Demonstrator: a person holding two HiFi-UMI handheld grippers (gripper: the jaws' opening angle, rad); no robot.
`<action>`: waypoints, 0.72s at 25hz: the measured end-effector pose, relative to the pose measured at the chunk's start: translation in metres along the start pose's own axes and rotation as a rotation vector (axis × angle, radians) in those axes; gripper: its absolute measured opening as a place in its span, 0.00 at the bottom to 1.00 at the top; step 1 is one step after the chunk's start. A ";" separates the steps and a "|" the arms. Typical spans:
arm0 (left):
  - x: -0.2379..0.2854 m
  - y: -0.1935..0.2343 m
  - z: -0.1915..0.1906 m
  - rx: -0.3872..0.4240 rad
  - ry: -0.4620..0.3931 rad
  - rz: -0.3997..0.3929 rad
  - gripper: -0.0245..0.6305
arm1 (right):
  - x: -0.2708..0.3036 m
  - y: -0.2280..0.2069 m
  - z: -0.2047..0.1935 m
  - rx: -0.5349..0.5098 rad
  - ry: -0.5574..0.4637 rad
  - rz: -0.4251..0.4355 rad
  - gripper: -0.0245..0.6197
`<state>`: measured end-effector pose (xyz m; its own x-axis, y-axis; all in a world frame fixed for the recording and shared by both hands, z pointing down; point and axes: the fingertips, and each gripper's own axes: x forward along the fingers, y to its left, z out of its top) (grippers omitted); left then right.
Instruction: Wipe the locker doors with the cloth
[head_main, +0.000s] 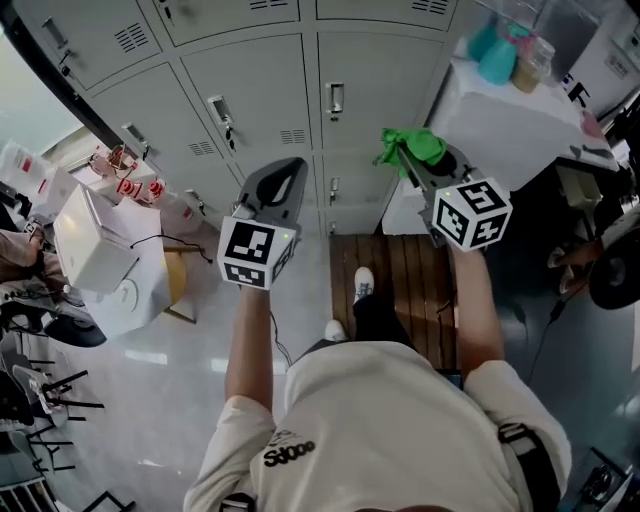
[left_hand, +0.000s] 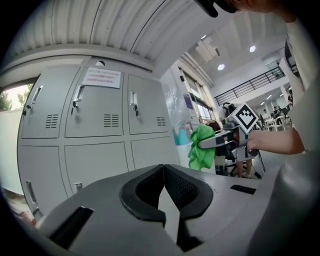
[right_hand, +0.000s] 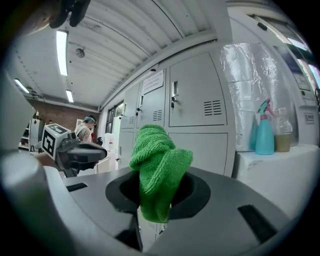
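The right claw is clenched on a green cloth. The cloth is bunched between the jaws and sticks up past their tips in a rumpled wad. In the head view the same cloth shows at the front of the right claw, held out towards the grey lockers, level with their right-hand column of doors. In the right gripper view the cloth stands clear of the locker faces rather than pressed against them.

The left claw is clenched too. Its dark pads meet at the tips and nothing is caught between them. In the head view the left claw points at the lockers to the left of the right one, in front of the middle column of doors. Each claw shows in the other's camera: the right claw with its cloth at the right edge of the lockers, and the left claw out in front of them.

A paper notice is stuck on an upper locker door. Right of the lockers stands a white worktop carrying a teal spray bottle and a jar. On the floor before the lockers lies a wooden slatted board, and the person's shoe is at its left edge. Left of the lockers sits a white box.
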<state>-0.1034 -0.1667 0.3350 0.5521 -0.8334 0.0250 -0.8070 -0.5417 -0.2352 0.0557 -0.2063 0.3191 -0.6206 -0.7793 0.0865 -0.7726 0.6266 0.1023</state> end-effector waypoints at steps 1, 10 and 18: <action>0.002 -0.005 0.004 0.011 -0.006 -0.009 0.07 | -0.009 0.000 0.001 -0.003 -0.001 -0.008 0.17; 0.015 -0.032 0.031 0.046 -0.043 -0.046 0.07 | -0.052 0.002 0.009 -0.012 -0.017 -0.020 0.17; 0.021 -0.044 0.039 0.050 -0.059 -0.064 0.07 | -0.062 0.001 0.011 -0.027 -0.019 -0.033 0.17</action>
<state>-0.0479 -0.1565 0.3082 0.6150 -0.7884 -0.0148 -0.7587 -0.5866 -0.2832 0.0920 -0.1567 0.3031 -0.5979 -0.7991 0.0635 -0.7887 0.6005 0.1317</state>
